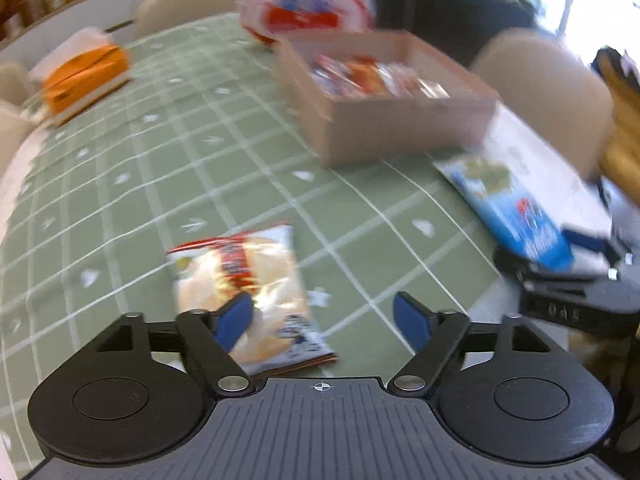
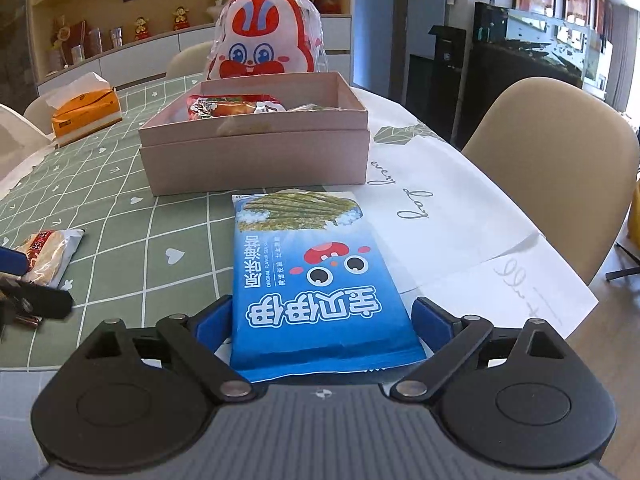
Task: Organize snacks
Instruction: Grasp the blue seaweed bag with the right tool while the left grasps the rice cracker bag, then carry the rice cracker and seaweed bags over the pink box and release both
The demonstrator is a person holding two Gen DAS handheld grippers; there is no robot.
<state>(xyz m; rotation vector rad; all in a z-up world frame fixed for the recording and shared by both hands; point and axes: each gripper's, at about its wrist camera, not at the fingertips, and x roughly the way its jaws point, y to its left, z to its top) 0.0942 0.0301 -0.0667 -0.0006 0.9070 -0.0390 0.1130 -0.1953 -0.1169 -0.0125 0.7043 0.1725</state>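
Snacks are already laid in the pink box (image 2: 256,148), so part of the sorting seems done. Two packets are left on the green tablecloth (image 2: 120,216). The blue seaweed packet (image 2: 316,280) is lying between the spread fingers of the right gripper (image 2: 322,322), just in front of the box; whether it is pinched cannot be told. The rice cracker packet (image 1: 244,288) is lying under the open left gripper (image 1: 324,318), not yet grasped.

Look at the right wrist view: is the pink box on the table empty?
No: the pink box already holds snack packets, including a red-and-orange packet that shows above its front wall.
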